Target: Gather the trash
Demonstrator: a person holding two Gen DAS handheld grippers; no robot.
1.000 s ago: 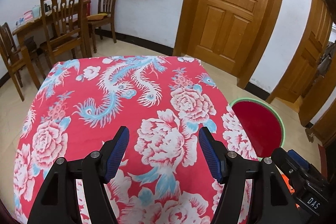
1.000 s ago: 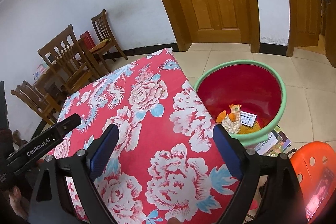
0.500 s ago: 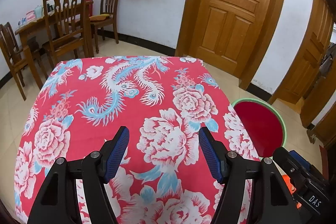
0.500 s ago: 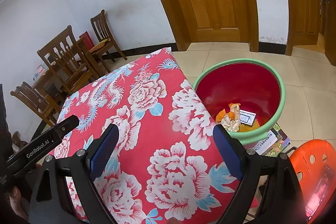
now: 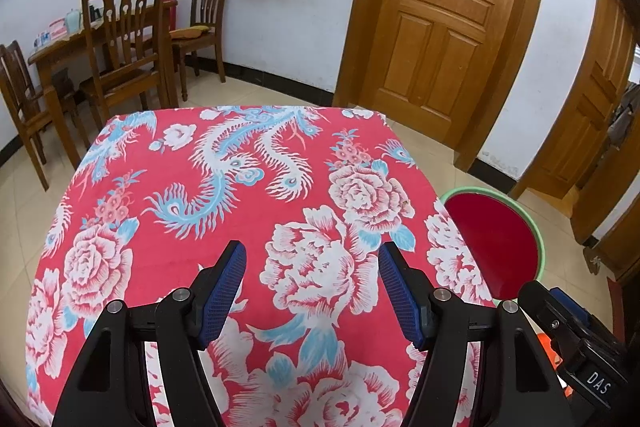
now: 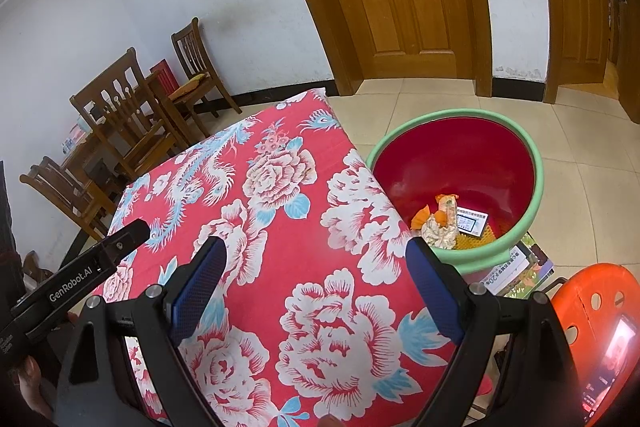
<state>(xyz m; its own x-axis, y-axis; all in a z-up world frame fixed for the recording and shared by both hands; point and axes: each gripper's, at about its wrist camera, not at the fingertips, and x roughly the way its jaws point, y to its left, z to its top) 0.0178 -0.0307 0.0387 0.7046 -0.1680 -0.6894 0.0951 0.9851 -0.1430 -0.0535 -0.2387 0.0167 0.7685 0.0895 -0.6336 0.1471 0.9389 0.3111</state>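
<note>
Looks close to finished: trash [image 6: 448, 223] lying at the bottom of the bin [image 6: 516, 247] beside the table [image 5: 256, 211], nothing loose seen on the cloth, left gripper [image 5: 312, 287] and right gripper [image 6: 316, 287] both spread wide, empty.

Trash [image 6: 444, 223] in basin [image 6: 536, 187] beside table [image 6: 280, 227]

From my left tool, the table edge hides the near side of the red basin [image 5: 496, 239], so I can't see its bottom. From my right, the print on the card [image 6: 471, 221] in it is too small to read, the orange stool [image 6: 592, 311] is cut off, and the booklets [image 6: 520, 269] are half hidden.
</note>
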